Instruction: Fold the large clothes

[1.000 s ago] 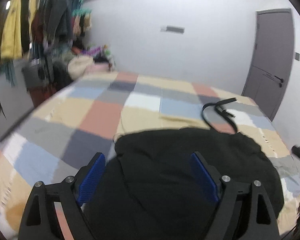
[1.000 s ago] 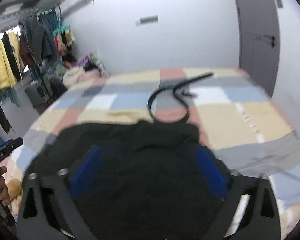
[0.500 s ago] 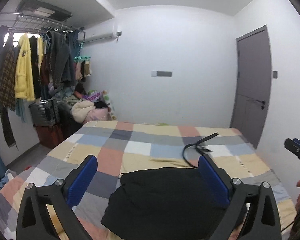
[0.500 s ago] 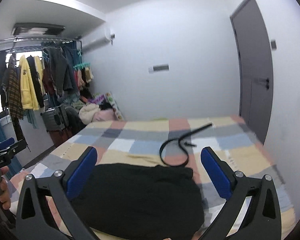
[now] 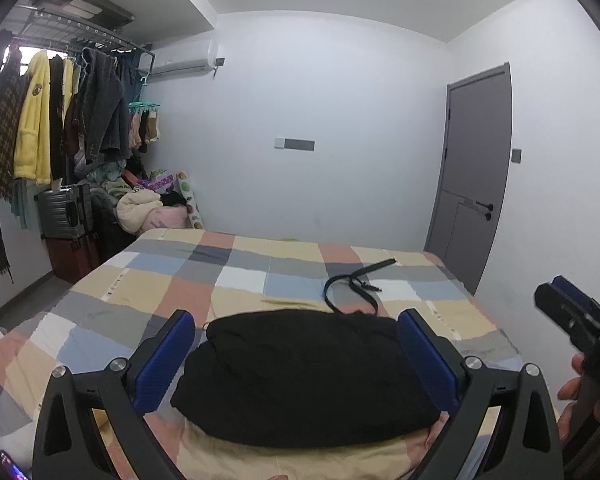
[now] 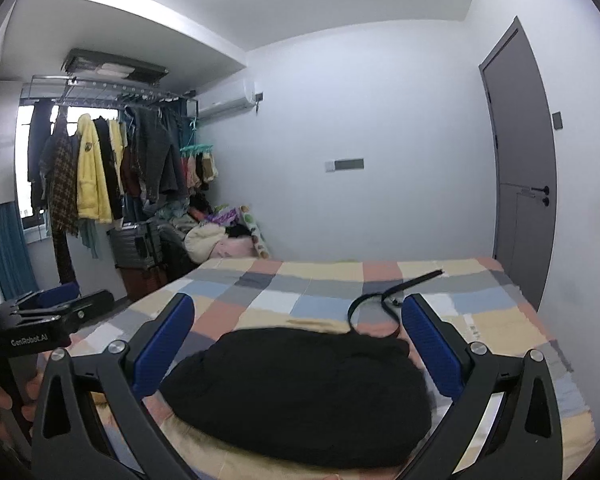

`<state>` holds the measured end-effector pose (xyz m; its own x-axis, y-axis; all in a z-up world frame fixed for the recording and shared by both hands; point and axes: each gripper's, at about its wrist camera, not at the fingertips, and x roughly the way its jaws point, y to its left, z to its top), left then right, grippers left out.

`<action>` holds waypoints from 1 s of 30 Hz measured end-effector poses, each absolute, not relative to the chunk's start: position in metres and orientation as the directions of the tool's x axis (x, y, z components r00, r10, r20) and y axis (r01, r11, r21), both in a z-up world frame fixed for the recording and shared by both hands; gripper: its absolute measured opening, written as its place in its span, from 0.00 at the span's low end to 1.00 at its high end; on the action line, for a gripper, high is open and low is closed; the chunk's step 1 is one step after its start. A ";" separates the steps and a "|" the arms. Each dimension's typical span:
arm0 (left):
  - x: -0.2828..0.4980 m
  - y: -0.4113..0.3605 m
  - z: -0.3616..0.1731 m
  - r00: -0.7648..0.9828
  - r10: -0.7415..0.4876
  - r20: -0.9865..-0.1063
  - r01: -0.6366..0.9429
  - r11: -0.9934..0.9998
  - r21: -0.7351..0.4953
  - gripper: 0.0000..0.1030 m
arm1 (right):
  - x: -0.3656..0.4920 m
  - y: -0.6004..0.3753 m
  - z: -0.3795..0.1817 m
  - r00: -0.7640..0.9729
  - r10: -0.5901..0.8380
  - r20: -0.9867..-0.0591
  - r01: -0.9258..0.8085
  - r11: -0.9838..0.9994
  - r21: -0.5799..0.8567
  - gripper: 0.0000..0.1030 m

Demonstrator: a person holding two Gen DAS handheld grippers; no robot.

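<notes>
The black garment (image 5: 308, 372) lies folded in a compact bundle at lower centre of the left wrist view, on the checked bed (image 5: 236, 280), framed by the left hand-held gripper (image 5: 298, 360), released and empty, so folding looks done. The right wrist view shows the right hand-held gripper (image 6: 298, 346) also released, the clothes rack (image 6: 112, 168) more fully at left.

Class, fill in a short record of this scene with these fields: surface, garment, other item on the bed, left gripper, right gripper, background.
surface: bed with a checked cover
garment: black garment, bundled on the near part of the bed
other item on the bed: black strap, looped, beyond the garment
left gripper: open, holding nothing
right gripper: open, holding nothing
background: clothes rack, grey door
</notes>
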<state>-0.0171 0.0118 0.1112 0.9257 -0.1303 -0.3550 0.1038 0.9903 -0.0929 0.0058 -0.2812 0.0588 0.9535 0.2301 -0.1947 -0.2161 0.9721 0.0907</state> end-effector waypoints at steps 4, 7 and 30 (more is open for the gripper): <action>-0.026 0.008 0.096 0.918 -0.126 -0.377 0.100 0.991 -0.089 0.99 | 0.000 -0.274 0.036 0.944 0.231 -0.234 -0.215 0.972 0.090 1.00; -0.031 0.008 0.082 0.915 -0.112 -0.388 0.089 0.993 -0.077 0.99 | -0.003 -0.270 0.018 0.938 0.208 -0.276 -0.196 0.978 0.070 1.00; -0.006 0.021 0.012 0.865 -0.094 -0.493 0.043 0.992 -0.114 0.99 | 0.017 -0.290 -0.047 0.900 0.152 -0.408 -0.109 0.986 0.126 1.00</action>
<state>-0.0058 0.0214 0.0121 0.8652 -0.0943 -0.4926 0.0430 0.9925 -0.1145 0.0175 -0.2905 -0.0470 0.9005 0.1518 -0.4076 -0.1090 0.9860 0.1263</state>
